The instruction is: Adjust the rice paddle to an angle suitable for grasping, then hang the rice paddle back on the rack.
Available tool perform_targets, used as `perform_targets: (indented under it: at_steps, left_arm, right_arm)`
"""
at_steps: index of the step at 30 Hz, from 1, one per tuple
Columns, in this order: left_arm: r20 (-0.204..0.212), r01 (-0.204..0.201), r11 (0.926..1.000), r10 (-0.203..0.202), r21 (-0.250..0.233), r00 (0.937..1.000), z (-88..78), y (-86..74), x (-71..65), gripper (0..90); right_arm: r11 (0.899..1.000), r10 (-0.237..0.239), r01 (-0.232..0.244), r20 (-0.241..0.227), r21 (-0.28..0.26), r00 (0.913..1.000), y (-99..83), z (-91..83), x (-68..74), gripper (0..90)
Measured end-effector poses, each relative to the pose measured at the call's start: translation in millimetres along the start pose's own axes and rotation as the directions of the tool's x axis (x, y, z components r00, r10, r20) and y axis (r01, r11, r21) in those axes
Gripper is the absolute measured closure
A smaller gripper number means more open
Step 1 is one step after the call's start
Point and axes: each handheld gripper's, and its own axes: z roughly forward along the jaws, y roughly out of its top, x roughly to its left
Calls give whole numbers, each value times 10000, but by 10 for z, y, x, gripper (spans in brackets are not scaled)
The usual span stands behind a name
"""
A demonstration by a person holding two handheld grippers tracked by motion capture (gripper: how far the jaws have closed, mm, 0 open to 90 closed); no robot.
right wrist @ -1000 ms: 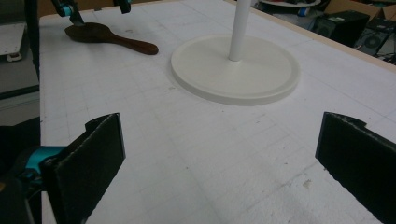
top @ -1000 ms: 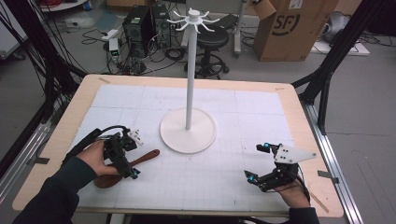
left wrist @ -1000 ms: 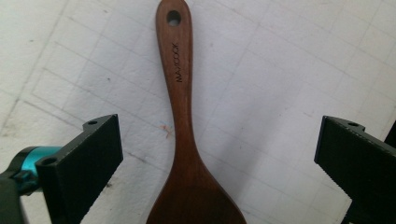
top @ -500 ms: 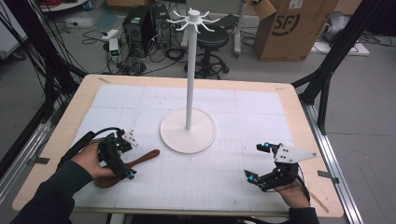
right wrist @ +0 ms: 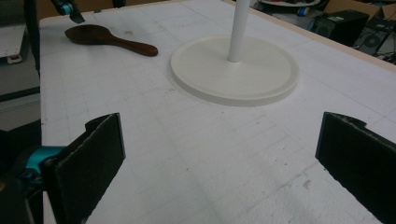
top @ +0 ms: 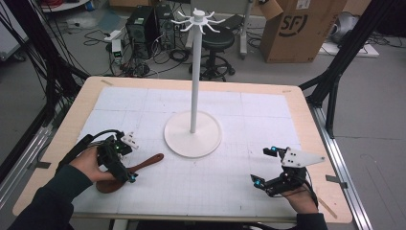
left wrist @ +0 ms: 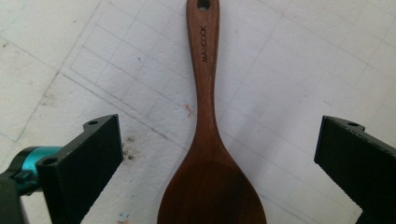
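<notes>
Directly below the wide-open left hand-held gripper [left wrist: 217, 158], the wooden spoon [left wrist: 208, 140] lies flat between its jaws

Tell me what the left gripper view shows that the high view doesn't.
Left gripper view alone: the hole at the handle's end and the lettering burned along it, with the left tool open, jaws either side of the bowl. High view alone: the stand and right tool. Both: the spoon on the white mat.
</notes>
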Motion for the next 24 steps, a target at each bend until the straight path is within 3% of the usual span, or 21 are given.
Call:
perform_targets:
  at_steps: [16, 24]
  left_arm:
    - [-24, 43, 10000, -43, -9, 10000, -28, 24, -5, 17]
    - [-275, 140, 9992, -130, 374, 9995, 0, 79, -53, 21]
  right_arm:
    - [9999, -89, 89, -30, 104, 10000, 2, 23, 12, 5]
    - [9999, -153, 152, 21, 80, 9999, -3, 3, 20, 5]
